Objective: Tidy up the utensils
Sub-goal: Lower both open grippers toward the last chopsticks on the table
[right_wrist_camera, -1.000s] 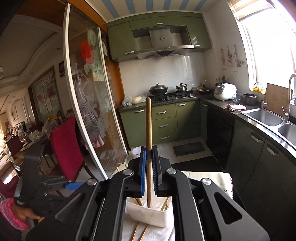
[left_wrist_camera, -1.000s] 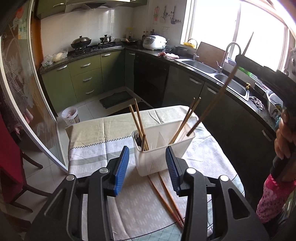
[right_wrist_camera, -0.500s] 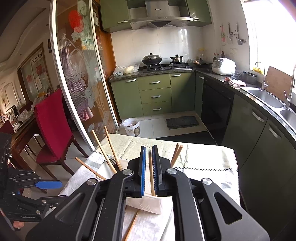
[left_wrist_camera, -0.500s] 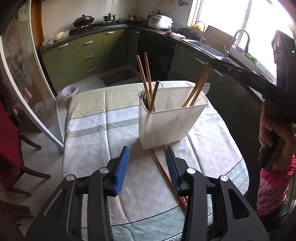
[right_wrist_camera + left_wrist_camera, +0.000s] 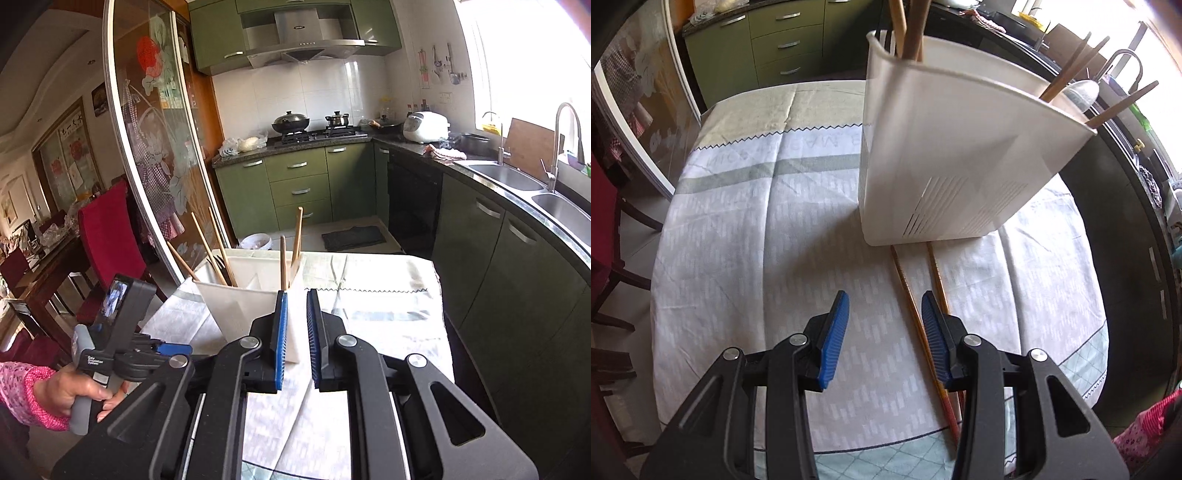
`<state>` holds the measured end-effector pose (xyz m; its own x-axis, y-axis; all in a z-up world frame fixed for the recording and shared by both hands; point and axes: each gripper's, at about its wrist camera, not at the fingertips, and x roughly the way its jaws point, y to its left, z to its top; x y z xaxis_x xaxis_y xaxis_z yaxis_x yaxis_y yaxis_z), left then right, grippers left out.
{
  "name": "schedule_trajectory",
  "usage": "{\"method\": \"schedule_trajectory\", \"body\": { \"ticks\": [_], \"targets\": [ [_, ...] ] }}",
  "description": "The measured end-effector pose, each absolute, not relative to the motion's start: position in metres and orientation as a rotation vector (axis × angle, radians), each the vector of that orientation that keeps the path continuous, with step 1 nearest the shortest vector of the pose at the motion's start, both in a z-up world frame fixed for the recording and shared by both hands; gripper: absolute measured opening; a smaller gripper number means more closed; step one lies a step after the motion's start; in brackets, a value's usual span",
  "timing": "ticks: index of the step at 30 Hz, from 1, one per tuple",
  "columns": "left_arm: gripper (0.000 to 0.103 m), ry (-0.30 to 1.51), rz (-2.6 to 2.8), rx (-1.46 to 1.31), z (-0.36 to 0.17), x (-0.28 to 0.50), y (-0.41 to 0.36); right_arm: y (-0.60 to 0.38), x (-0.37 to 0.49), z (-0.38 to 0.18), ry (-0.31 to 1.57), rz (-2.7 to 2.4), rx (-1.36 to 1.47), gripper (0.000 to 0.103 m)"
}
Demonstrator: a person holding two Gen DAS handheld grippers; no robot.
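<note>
A white utensil holder stands on the clothed table, with several wooden chopsticks upright in its compartments. Two more chopsticks lie flat on the cloth in front of it. My left gripper hangs open low over the cloth just short of the holder, nothing between its blue pads; the nearer lying chopstick runs beside its right finger. My right gripper points at the holder from the other side. Its jaws are opening, with a narrow gap and nothing between them.
The striped tablecloth covers a rounded table whose edge is close below the left gripper. A person's hand holds the left tool. A red chair and a glass sliding door stand left; dark kitchen cabinets run right.
The right gripper came down with a chopstick, left it in the holder and parted its jaws. The left gripper sank toward the cloth and tipped downward, still open.
</note>
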<state>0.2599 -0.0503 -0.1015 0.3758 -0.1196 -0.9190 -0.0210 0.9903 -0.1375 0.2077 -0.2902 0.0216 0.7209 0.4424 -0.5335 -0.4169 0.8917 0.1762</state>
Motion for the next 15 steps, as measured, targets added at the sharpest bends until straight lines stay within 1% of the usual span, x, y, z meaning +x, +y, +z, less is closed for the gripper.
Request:
{"method": "schedule_trajectory", "body": {
  "ticks": [7,10,15],
  "targets": [
    [0.038,1.171,-0.015,-0.152,-0.127,0.267,-0.063,-0.304,0.207,-0.006,0.658,0.484,0.084,0.011],
    [0.033,1.182,0.001,-0.159,-0.137,0.267,-0.068,-0.307,0.208,-0.012,0.671,0.490,0.092,0.011],
    [0.030,1.194,0.011,-0.168,-0.150,0.266,-0.074,-0.305,0.208,-0.011,0.666,0.502,0.096,0.011]
  ]
}}
